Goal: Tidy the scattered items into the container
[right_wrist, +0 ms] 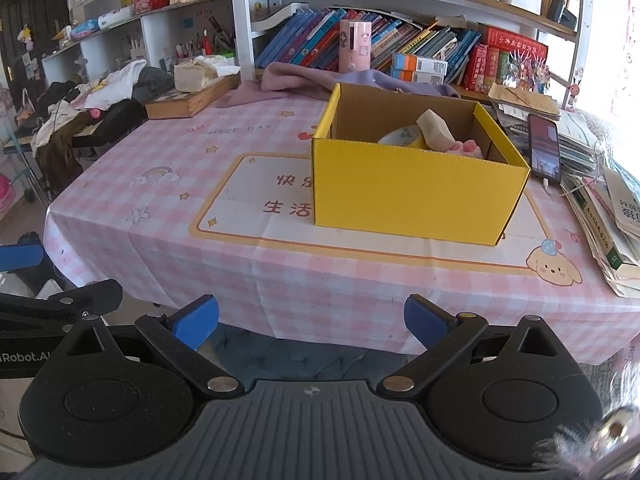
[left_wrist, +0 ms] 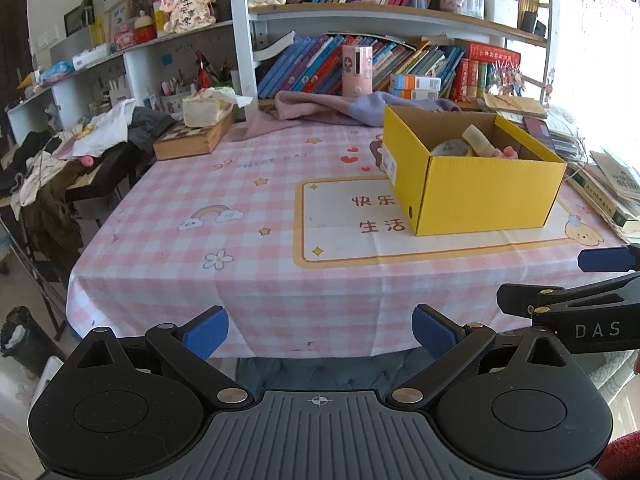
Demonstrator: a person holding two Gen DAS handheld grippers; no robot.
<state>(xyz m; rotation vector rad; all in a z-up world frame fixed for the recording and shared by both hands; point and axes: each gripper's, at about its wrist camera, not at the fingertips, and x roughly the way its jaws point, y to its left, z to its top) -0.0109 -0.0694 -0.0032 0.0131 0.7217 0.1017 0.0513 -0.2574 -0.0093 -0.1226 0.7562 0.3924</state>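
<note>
A yellow cardboard box stands on the pink checked tablecloth. Inside it lie a roll of tape, a beige block and something pink. My left gripper is open and empty, held off the table's near edge. My right gripper is open and empty too, also short of the near edge. The right gripper's fingers show at the right rim of the left wrist view. The left gripper's finger shows at the left rim of the right wrist view.
A wooden chess box with a tissue pack sits at the table's far left. Purple and pink cloth lies behind the box. A phone and stacked books crowd the right side. Bookshelves rise behind; clothes pile at left.
</note>
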